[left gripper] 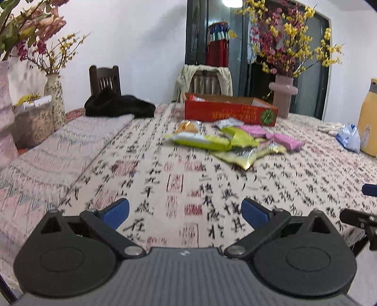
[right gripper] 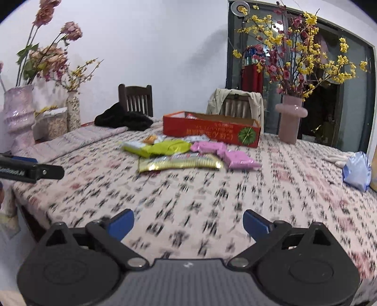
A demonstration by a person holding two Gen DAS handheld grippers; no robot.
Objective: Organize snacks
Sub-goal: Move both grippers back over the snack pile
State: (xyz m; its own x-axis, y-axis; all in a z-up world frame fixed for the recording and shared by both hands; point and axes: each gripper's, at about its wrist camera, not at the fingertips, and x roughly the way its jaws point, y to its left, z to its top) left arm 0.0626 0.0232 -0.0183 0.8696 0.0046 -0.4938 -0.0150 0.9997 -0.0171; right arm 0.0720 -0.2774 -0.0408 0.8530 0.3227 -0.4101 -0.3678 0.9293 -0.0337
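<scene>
Left tool (left gripper: 185, 213) spread wide, snack packets (left gripper: 226, 143) before red box (left gripper: 229, 113).

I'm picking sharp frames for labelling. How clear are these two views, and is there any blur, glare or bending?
Left wrist view: the tablecloth print is smeared by motion, and the snack packets are soft. A ceiling lamp blows out at the top edge. Right wrist view: the cloth is blurred more strongly, while the red box stays fairly readable. Fisheye bending curves the window frame.
</scene>
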